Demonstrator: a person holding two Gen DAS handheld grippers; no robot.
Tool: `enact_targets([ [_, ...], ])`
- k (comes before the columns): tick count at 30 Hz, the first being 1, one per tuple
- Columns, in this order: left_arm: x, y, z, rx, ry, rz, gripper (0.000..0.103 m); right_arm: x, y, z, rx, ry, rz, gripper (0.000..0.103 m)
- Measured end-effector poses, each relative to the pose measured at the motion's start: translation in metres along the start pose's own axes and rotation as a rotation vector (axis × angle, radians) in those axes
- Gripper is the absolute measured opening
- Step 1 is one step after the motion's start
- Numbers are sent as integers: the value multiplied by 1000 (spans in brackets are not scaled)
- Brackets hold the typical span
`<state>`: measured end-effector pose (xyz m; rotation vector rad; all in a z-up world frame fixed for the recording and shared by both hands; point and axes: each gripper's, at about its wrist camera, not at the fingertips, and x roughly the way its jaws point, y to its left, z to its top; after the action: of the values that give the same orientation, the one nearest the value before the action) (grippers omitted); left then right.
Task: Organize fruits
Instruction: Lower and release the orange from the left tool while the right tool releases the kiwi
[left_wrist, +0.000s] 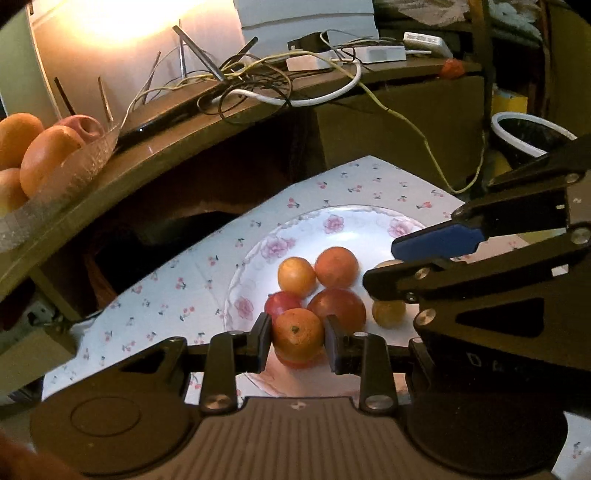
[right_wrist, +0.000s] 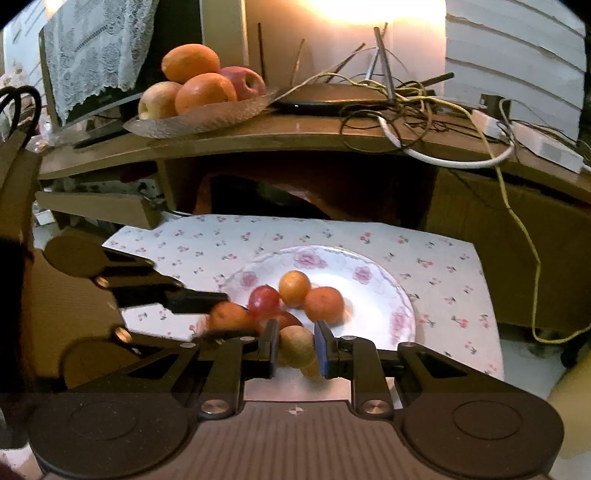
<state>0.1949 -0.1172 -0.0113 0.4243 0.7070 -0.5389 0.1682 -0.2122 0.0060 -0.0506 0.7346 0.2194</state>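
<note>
Left tongs (left_wrist: 298, 339): closing on a small orange (left_wrist: 297, 334), one pad pressing each side, holding it just above the near rim of the plate.
Right tongs (right_wrist: 295, 345): gripping a tan round fruit (right_wrist: 296, 345) between blue-faced pads, over the near part of the plate; seen from the left wrist view, they are reaching in from the right across the plate.
Surface (right_wrist: 436, 280): lying under a white cloth printed with small cherries, carrying the plate in its middle.
Upper desk (right_wrist: 280, 138): sitting behind and above, bearing a tangle of cables (right_wrist: 406, 107) and a dark flat device.
Plate (right_wrist: 380, 291): white with pink roses around the rim, holding the loose fruits in a close cluster.
Glass dish (right_wrist: 192, 120): resting on the upper desk at its left end, piled with larger oranges and apples.
Loose fruits: two orange ones (left_wrist: 297, 277) (left_wrist: 337, 266) sitting side by side toward the back, a large red one (left_wrist: 338, 308) touching them in front, a smaller red one (left_wrist: 282, 302) at its left, and a small yellow one (left_wrist: 388, 314) at its right.
</note>
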Motion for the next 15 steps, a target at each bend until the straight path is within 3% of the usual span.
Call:
enact_targets([
  [2,2,6,2,-28,-1,-8,36,1,2,1,-21,-11,-34,22],
  [15,11,17,11,-87,-25,-26,36,24,-25,8,67,23,-40,22],
])
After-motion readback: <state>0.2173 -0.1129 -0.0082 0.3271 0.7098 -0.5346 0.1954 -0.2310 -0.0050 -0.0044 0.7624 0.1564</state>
